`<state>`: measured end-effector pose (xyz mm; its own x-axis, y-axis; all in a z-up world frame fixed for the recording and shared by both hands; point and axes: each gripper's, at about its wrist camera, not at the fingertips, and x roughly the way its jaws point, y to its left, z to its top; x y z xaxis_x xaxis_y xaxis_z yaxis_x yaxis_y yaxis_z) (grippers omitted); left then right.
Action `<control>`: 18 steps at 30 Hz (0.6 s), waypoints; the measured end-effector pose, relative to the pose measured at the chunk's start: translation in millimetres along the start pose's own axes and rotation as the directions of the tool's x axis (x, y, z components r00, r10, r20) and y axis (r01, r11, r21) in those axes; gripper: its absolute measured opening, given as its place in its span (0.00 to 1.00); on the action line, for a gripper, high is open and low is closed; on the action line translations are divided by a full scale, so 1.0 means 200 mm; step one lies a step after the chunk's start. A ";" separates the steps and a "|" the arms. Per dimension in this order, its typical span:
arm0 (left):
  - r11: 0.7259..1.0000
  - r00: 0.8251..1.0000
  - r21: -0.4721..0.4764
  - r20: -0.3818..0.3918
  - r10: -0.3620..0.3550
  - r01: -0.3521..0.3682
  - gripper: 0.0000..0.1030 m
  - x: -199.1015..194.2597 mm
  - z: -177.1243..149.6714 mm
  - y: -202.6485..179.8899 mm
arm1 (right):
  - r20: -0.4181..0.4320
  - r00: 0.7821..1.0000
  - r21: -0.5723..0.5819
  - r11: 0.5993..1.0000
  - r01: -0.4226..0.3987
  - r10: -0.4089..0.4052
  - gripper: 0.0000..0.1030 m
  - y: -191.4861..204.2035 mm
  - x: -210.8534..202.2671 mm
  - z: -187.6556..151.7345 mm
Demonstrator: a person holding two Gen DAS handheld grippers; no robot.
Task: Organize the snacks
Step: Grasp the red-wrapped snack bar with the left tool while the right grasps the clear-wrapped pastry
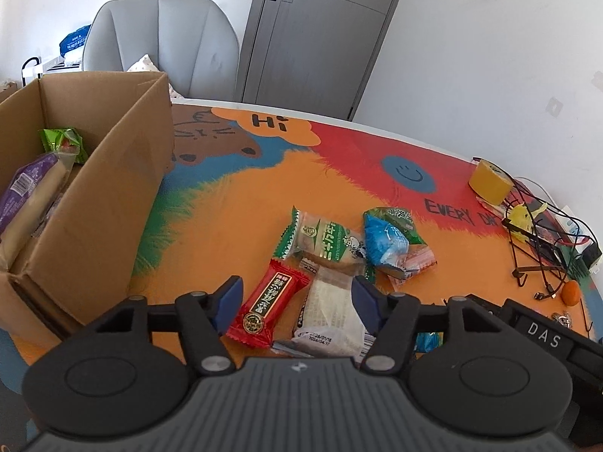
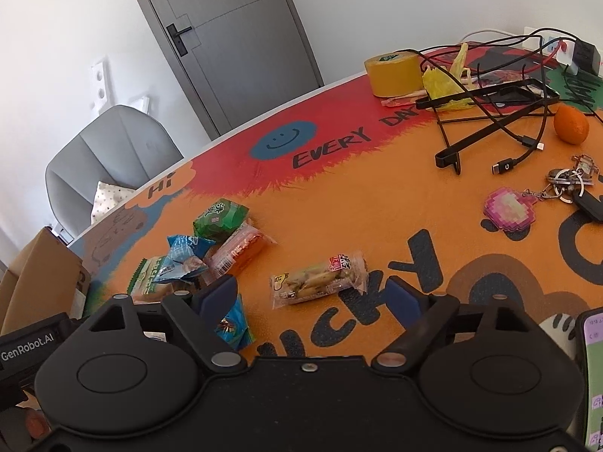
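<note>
Left gripper (image 1: 296,303): jaws standing partly open, straddling a red snack packet (image 1: 267,307) and a white snack packet (image 1: 331,310); right pad lying against the white packet's edge, no grip visible.
Right gripper (image 2: 312,297): jaws standing wide open around a clear biscuit packet (image 2: 319,278), pads not touching it.
Snack pile: green-and-white packet (image 1: 324,243) and blue packet (image 1: 386,239) lying mid-tabletop (image 1: 245,207), just beyond the left gripper.
Cardboard box (image 1: 109,188): sitting at the tabletop's left edge, holding a purple packet (image 1: 26,188) and a green packet (image 1: 62,141).
Far side: tape roll (image 2: 394,71), orange (image 2: 571,124), cables (image 2: 501,128) and keys (image 2: 569,182) lying well apart from the snacks.
</note>
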<state>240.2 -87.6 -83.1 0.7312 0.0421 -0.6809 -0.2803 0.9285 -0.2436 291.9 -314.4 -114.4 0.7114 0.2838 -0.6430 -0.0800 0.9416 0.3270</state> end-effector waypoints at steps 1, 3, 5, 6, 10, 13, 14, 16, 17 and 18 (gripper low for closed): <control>1.000 1.000 0.001 0.003 0.005 -0.005 0.59 0.01 0.00 0.00 | -0.002 1.000 -0.003 1.000 0.001 -0.001 0.81 0.00 0.01 0.00; 1.000 1.000 -0.002 0.004 0.022 -0.022 0.58 0.03 -0.01 0.01 | -0.005 1.000 -0.018 1.000 0.005 -0.005 0.80 0.01 0.03 0.00; 1.000 1.000 -0.005 0.008 0.030 -0.030 0.58 0.05 -0.02 0.02 | -0.008 1.000 -0.031 1.000 0.006 -0.006 0.79 0.02 0.04 0.00; 0.999 0.999 -0.004 0.012 0.032 -0.032 0.57 0.06 -0.02 0.03 | -0.009 1.000 -0.037 0.999 0.007 -0.007 0.79 0.02 0.05 0.00; 0.999 0.999 -0.014 0.016 0.033 -0.033 0.54 0.08 -0.01 0.04 | 0.002 1.000 -0.064 0.998 0.029 -0.029 0.78 0.04 0.07 0.00; 0.999 0.999 -0.005 0.021 0.035 -0.035 0.51 0.08 -0.02 0.05 | 0.009 0.999 -0.077 0.996 0.044 -0.043 0.75 0.05 0.08 0.00; 0.999 0.999 -0.008 0.023 0.038 -0.038 0.49 0.08 -0.02 0.05 | 0.011 0.999 -0.079 0.996 0.049 -0.048 0.74 0.05 0.08 0.00; 0.999 0.999 -0.020 0.022 0.044 -0.043 0.48 0.07 -0.03 0.07 | 0.015 0.998 -0.081 0.995 0.056 -0.055 0.72 0.06 0.09 0.01; 0.999 0.999 -0.019 0.023 0.044 -0.044 0.47 0.07 -0.03 0.08 | 0.017 0.998 -0.079 0.995 0.056 -0.055 0.72 0.06 0.09 0.01; 0.999 0.999 -0.016 0.024 0.048 -0.048 0.46 0.07 -0.03 0.08 | 0.019 0.998 -0.079 0.995 0.056 -0.055 0.71 0.06 0.09 0.00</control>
<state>241.6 -73.4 -99.9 0.7315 0.0955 -0.6752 -0.3249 0.9193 -0.2220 304.7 -298.3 -122.0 0.7277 0.2284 -0.6468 -0.0949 0.9674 0.2348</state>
